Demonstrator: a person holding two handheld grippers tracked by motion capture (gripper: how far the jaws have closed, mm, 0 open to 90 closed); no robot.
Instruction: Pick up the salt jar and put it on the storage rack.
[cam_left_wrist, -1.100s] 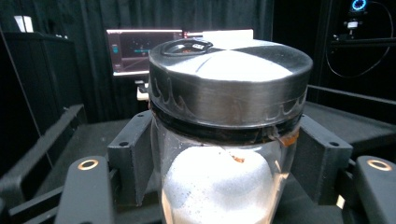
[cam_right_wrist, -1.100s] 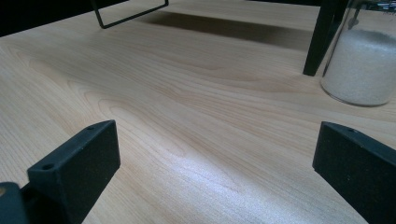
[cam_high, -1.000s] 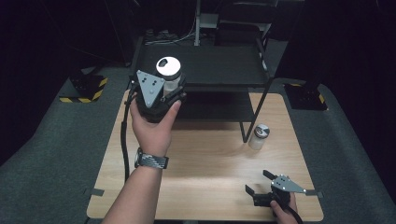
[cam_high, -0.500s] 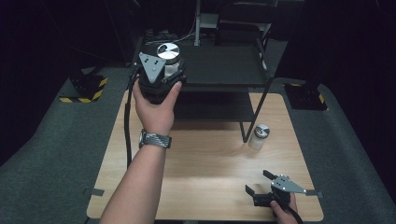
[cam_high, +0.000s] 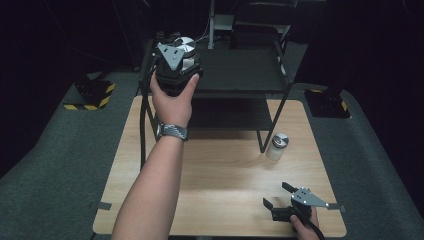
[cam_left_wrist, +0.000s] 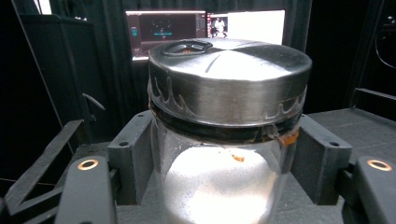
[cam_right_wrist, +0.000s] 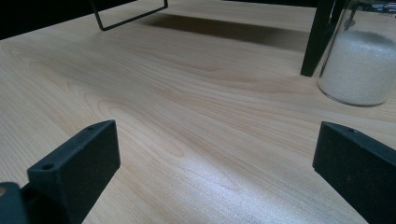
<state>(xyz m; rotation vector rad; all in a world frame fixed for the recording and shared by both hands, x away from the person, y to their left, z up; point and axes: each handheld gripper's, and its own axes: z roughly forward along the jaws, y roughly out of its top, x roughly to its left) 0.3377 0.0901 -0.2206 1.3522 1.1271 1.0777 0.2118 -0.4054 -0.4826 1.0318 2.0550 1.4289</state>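
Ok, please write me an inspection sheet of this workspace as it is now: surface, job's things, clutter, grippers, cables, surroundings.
Surface: light wooden table, bare at the front; a black two-level metal shelf stands on its far part.
Job's things: glass jar with metal lid, white grains inside, held over the shelf's top level.
Clutter: second jar with metal lid, on the table beside the shelf's front right leg.
Grippers: left gripper shut on the jar's glass body just under the lid; right gripper open, low over the table's front right corner, nothing between its jaws.
Cables: one black cable hangs from the left gripper down the table's left side.
Surroundings: grey carpet floor, dark curtains, lit monitors behind.
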